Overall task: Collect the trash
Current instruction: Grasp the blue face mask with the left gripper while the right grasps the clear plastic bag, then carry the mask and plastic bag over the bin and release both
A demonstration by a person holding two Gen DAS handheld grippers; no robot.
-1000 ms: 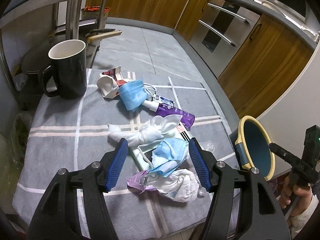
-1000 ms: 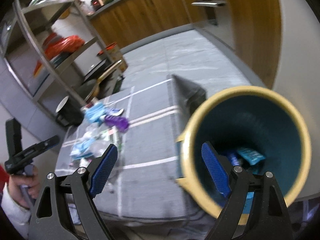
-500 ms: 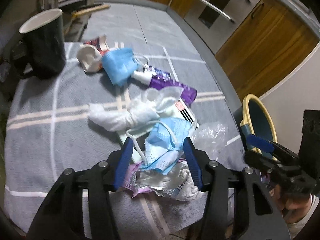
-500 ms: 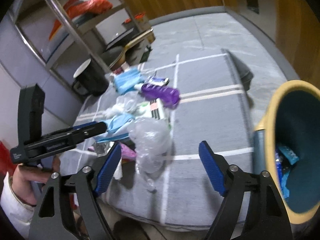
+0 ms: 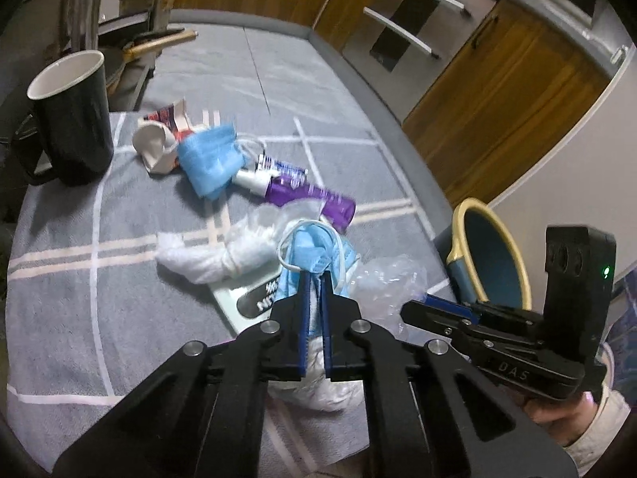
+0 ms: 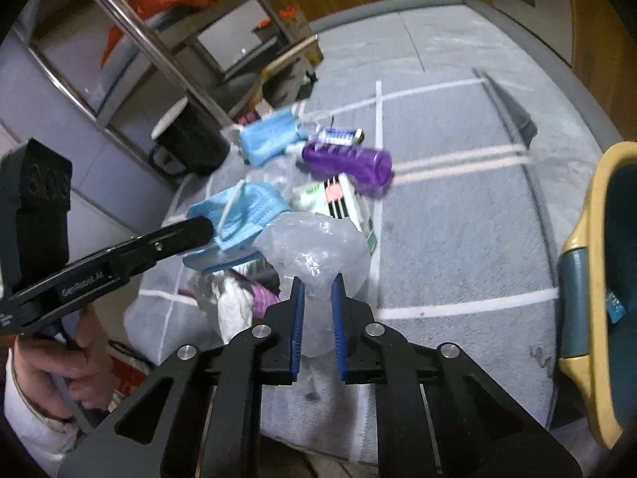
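Observation:
Trash is heaped on a grey checked tablecloth (image 5: pixel 79 263). My left gripper (image 5: pixel 314 275) is shut on a crumpled blue face mask (image 5: pixel 314 245), pinched up from the heap; the mask (image 6: pixel 247 215) also shows in the right wrist view. My right gripper (image 6: pixel 317 281) is closing its jaws on a clear plastic bag (image 6: pixel 318 251), with the film squeezed between the pads. More trash lies behind: a second blue mask (image 5: pixel 207 159), a purple bottle (image 5: pixel 314 197), white tissue (image 5: pixel 207 259) and a crushed paper cup (image 5: pixel 153 145). A yellow-rimmed teal bin (image 6: pixel 597 207) stands at the table's right edge.
A black mug (image 5: pixel 75 119) stands at the back left of the cloth. A metal rack (image 6: pixel 131 36) with pans rises behind it. Wooden cabinets (image 5: pixel 497 99) line the far side. A flat white packet (image 5: pixel 247 298) lies under the heap. A hand (image 6: pixel 59 370) holds the left gripper.
Both grippers went from wide open to closed. The left one dropped onto the blue mask and pinched it. The right one swung from the bin to the heap and closed on the plastic bag.

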